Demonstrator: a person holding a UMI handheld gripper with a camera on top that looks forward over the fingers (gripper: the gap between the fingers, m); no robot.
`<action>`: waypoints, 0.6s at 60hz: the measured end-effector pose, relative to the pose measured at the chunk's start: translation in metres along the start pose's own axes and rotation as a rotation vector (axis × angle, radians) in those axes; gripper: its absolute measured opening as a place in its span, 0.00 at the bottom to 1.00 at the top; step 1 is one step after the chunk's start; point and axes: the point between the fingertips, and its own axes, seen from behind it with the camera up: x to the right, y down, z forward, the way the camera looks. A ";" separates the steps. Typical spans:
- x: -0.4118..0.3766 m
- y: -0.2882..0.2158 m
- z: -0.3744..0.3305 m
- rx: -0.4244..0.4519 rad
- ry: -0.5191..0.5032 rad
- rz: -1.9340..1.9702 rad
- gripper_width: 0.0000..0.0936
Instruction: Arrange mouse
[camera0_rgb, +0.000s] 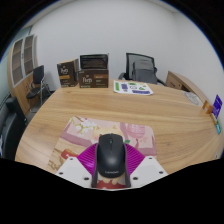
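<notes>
A black computer mouse (109, 156) sits between my gripper's two fingers, its front pointing away from me. The magenta pads (87, 160) press against both its sides, so my gripper (110, 170) is shut on the mouse. It is held above the near part of a round wooden table (60, 115). Just beyond the mouse a pink patterned mouse mat (85, 130) lies flat on the table; its near edge is hidden by the mouse and the fingers.
Brown boxes (83, 72) stand at the table's far left edge. A white sheet with coloured marks (133, 88) lies at the far middle. A blue item (216, 103) is at the right edge. Office chairs (141, 67) stand behind the table.
</notes>
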 end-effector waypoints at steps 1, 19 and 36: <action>0.000 -0.001 0.001 -0.001 0.005 0.003 0.43; 0.017 -0.028 -0.072 0.011 0.021 0.025 0.93; 0.069 -0.029 -0.278 0.041 0.056 0.020 0.93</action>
